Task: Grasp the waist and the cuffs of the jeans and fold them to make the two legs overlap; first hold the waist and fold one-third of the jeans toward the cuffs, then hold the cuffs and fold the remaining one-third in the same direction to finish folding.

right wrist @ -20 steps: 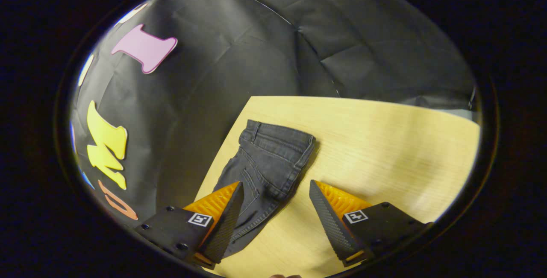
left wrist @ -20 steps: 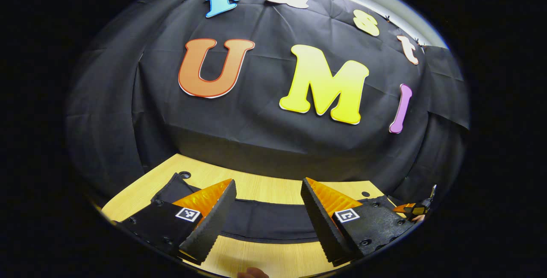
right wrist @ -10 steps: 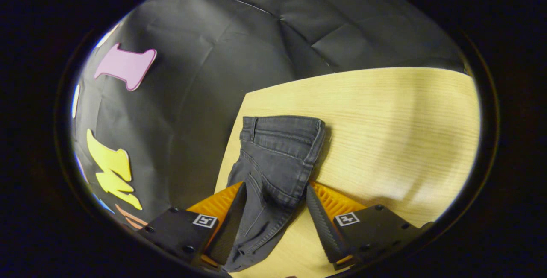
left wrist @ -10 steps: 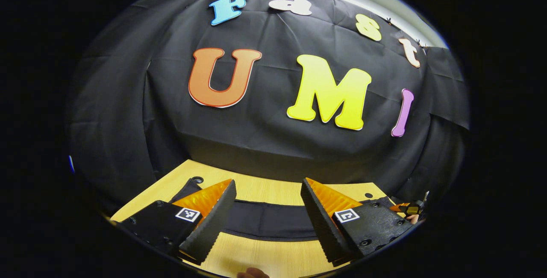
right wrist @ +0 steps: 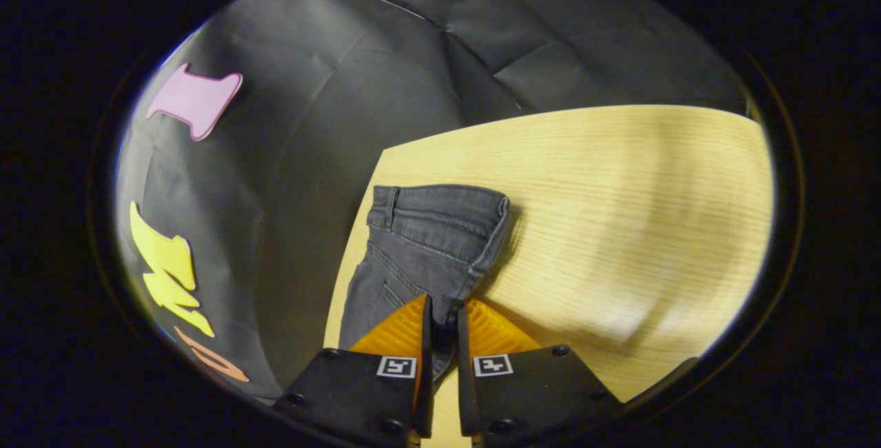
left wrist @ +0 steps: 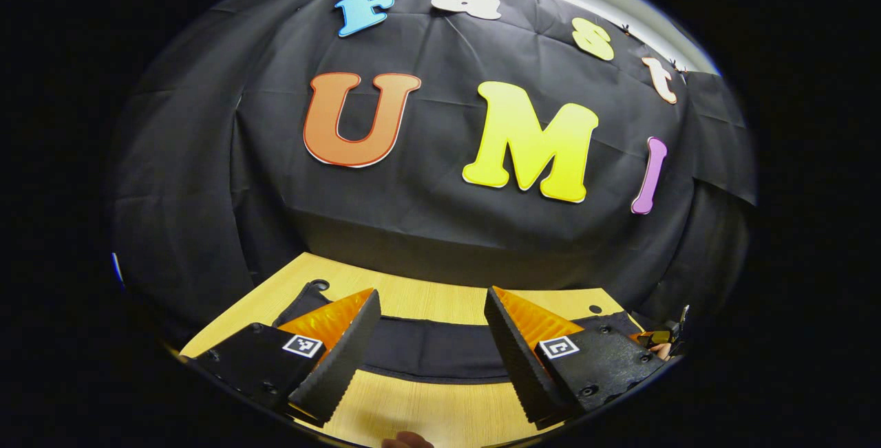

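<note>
the jeans are dark grey denim with paler stitching, and they lie flat on the light wooden table in the right gripper view. the waistband forms the far end of the garment, near the table's far edge, with a belt loop visible at its left corner and seam lines running down toward the camera. the left edge of the fabric follows the table's left edge, just beside the black cloth wall. the right gripper has its two fingers drawn close together on a raised fold of denim at the near, right-hand part of the seat area; a narrow strip of fabric sits between the fingers, and both press on it. in the left gripper view the jeans appear as a long dark band stretched left to right across the table, lying flat beyond the fingertips. the left gripper holds its fingers well apart above the table, with nothing between them. at the far right of that view, part of the other gripper shows at the end of the band.
</note>
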`<state>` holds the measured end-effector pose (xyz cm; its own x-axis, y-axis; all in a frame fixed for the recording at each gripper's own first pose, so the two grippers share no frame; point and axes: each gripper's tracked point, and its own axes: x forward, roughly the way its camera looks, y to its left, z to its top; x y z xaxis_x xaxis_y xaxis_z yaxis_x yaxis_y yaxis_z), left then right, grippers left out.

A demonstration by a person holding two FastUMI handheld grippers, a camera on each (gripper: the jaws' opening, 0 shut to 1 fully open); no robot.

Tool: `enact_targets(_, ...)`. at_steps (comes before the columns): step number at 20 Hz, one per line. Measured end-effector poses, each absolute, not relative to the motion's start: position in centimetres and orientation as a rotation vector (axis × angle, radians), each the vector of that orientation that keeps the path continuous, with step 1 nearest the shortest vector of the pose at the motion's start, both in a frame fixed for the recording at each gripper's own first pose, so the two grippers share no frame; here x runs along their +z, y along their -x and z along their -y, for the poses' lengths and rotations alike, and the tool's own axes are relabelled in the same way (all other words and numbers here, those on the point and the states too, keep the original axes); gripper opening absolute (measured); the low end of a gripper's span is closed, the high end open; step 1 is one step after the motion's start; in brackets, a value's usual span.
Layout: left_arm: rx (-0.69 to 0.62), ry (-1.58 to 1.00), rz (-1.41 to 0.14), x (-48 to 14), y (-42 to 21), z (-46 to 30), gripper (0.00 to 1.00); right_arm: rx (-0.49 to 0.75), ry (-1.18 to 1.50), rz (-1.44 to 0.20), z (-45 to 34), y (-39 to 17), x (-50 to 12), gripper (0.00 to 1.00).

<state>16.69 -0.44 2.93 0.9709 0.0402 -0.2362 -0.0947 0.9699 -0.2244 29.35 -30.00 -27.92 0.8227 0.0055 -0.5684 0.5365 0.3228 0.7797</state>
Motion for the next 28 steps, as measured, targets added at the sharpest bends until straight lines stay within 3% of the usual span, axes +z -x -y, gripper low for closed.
enact_targets(6,0.089,0.284,-0.237,2.0,-16.4,-1.0,0.98,-0.284,-1.046,-0.413,28.3,-30.7,-20.4,0.07)
enact_targets(7,0.093,0.295,-0.240,1.8,-16.3,-1.2,0.98,-0.259,-1.014,-0.400,27.4,-30.9,-18.9,0.11)
enact_targets(8,0.101,0.303,-0.241,1.4,-16.0,-1.6,0.98,-0.238,-0.991,-0.382,26.7,-31.0,-17.4,0.07)
enact_targets(11,0.125,0.336,-0.258,0.1,-15.0,-2.7,0.98,-0.159,-0.906,-0.345,23.7,-31.6,-13.3,0.11)
enact_targets(13,0.148,0.351,-0.266,-0.5,-14.2,-3.8,0.98,-0.101,-0.834,-0.331,21.1,-31.9,-11.3,0.07)
enact_targets(14,0.163,0.356,-0.271,-0.9,-13.8,-4.4,0.98,-0.071,-0.808,-0.324,19.5,-31.9,-10.4,0.11)
enact_targets(16,0.195,0.371,-0.287,-2.1,-12.5,-5.9,0.98,-0.011,-0.761,-0.310,16.2,-32.2,-8.6,0.07)
enact_targets(22,0.282,0.406,-0.295,-2.9,-9.2,-9.7,0.98,0.144,-0.591,-0.306,6.3,-32.5,-6.2,0.06)
enact_targets(28,0.343,0.425,-0.303,-3.7,-6.4,-12.4,0.99,0.221,-0.391,-0.327,-2.6,-32.0,-8.6,0.11)
